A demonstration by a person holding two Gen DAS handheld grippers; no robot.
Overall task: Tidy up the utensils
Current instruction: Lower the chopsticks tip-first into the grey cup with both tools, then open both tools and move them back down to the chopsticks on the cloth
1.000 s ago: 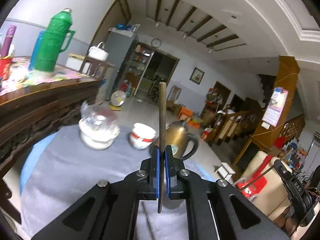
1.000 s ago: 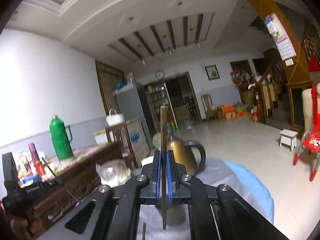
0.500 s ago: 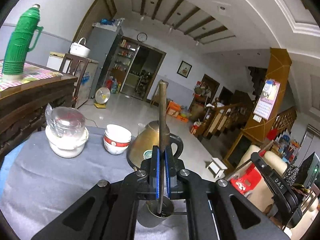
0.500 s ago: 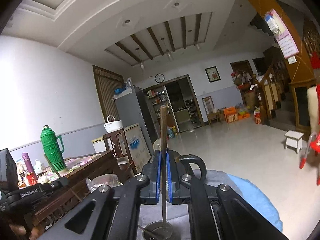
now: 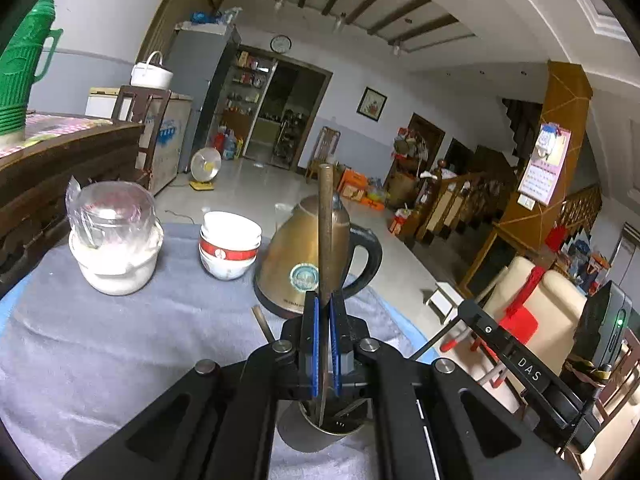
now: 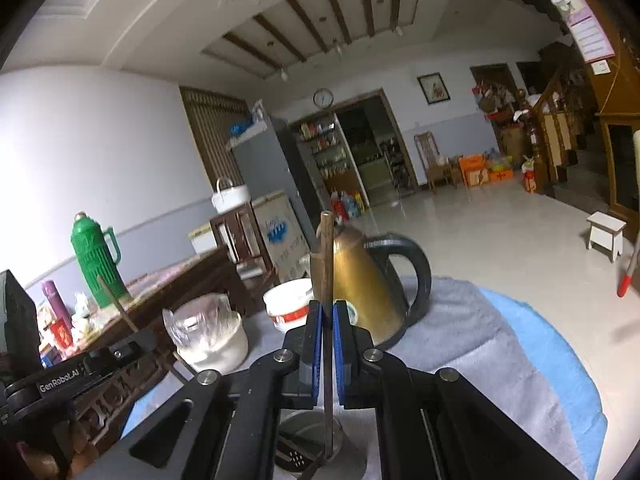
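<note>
My left gripper (image 5: pixel 324 312) is shut on a brown chopstick (image 5: pixel 325 232) held upright, its lower tip inside a metal cup (image 5: pixel 320 432) on the grey cloth. My right gripper (image 6: pixel 328 316) is shut on another brown chopstick (image 6: pixel 327 256), also upright, its lower end over the same metal cup (image 6: pixel 316 448). A further stick (image 5: pixel 262 322) leans out to the left behind the left gripper. The other gripper shows at the edge of each view.
A brass kettle (image 5: pixel 296 260) with a black handle stands just beyond the cup. Stacked white and red bowls (image 5: pixel 229 248) and a white jar under plastic (image 5: pixel 114 248) stand to its left. A dark wooden table with a green thermos (image 5: pixel 24 80) is at the far left.
Both grippers have come down and forward over the metal cup, which has come into view below them. The chopstick tips now reach into or over the cup.
</note>
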